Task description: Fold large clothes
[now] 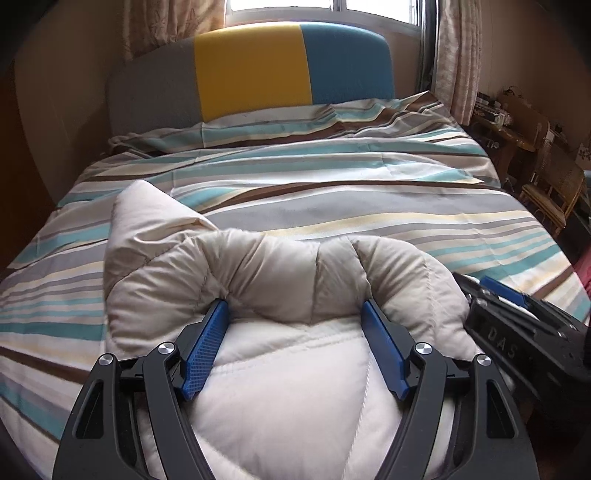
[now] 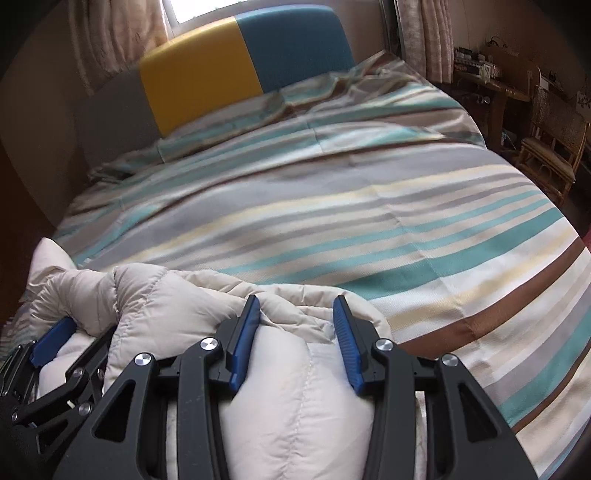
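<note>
Jacket (image 1: 280, 273): cream-white, quilted and puffy, with stitched seams running across its padded panels. Lies bunched at the lower centre of both frames, on the near edge of the bed (image 1: 332, 206). In the left wrist view a thick rolled fold arches across the frame just past the fingertips; a paler, smoother panel fills the space below it, and one pointed flap stands up at centre left. In the right wrist view the jacket (image 2: 177, 295) spreads from lower left to lower centre, creased and rumpled, a seam running down the bulge between the fingers.

Left gripper (image 1: 295, 306): black frame, blue pads, fingers set wide, with a bulging mass of jacket filling the gap between them and both pads pressed against the fabric. Seen also at lower left of the right wrist view (image 2: 55, 341), sunk into the fabric.

Right gripper (image 2: 295, 302): same build, fingers held partly apart by a fat fold of jacket clamped between the pads. Its body shows at the lower right edge of the left wrist view (image 1: 517, 325), just beside the jacket.

Bed cover: stripes of teal, grey, cream and brown, lightly wrinkled.

Headboard (image 1: 251, 74): grey, yellow and blue panels, upper centre.

Window (image 1: 321, 9), curtains (image 1: 458, 55): top of frame.

Chair (image 1: 554, 184): wooden, right edge.
</note>
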